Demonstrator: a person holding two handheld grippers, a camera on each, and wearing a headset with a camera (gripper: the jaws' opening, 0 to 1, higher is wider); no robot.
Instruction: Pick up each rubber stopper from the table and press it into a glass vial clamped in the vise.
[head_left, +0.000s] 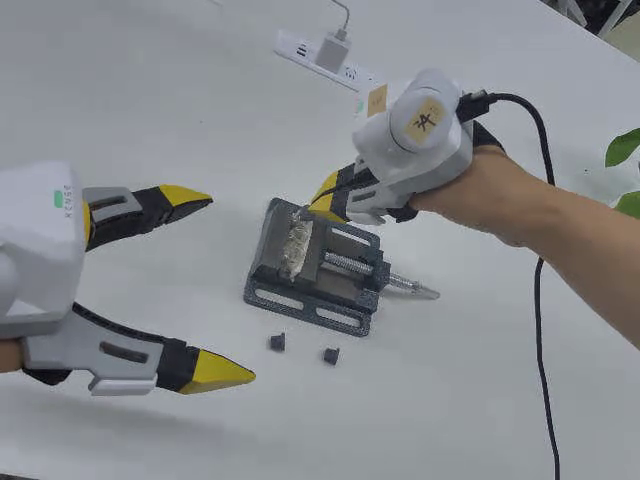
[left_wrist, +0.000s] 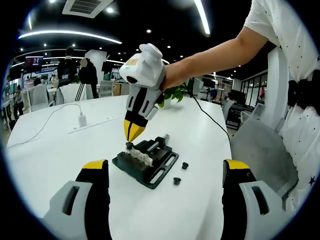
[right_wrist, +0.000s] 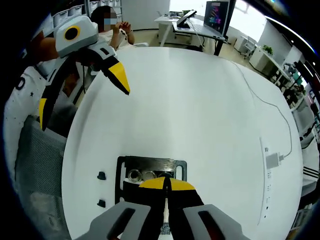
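In the head view, my left gripper (head_left: 217, 288) hangs at the lower left with its jaws spread wide and nothing between them. My right gripper (head_left: 322, 204) comes in from the upper right, its yellow tips together just above the near end of the vise (head_left: 330, 290). The vise stands on the white table (head_left: 150, 120) with the glass vials (head_left: 298, 245) clamped in a row. Two loose stoppers (head_left: 278, 342) lie on the table just in front of the vise, a little apart. A power strip (head_left: 320, 55) lies further back.

In the left gripper view, my own jaws (left_wrist: 165, 165) stand wide apart and hold nothing. Beyond them the right gripper (left_wrist: 131, 132) points straight down, tips pressed together, over the end vial. A small dark stopper (left_wrist: 129, 145) sits right under those tips on that vial; I cannot tell whether they touch it. The two loose stoppers (left_wrist: 184, 165) lie beside the vise (left_wrist: 152, 170).

In the right gripper view, my jaws (right_wrist: 166, 184) are closed, directly over the vise (right_wrist: 150, 161), beside two open vial mouths (right_wrist: 134, 175). The loose stoppers (right_wrist: 101, 175) lie to the left. The left gripper (right_wrist: 82, 97) hangs open well beyond them.
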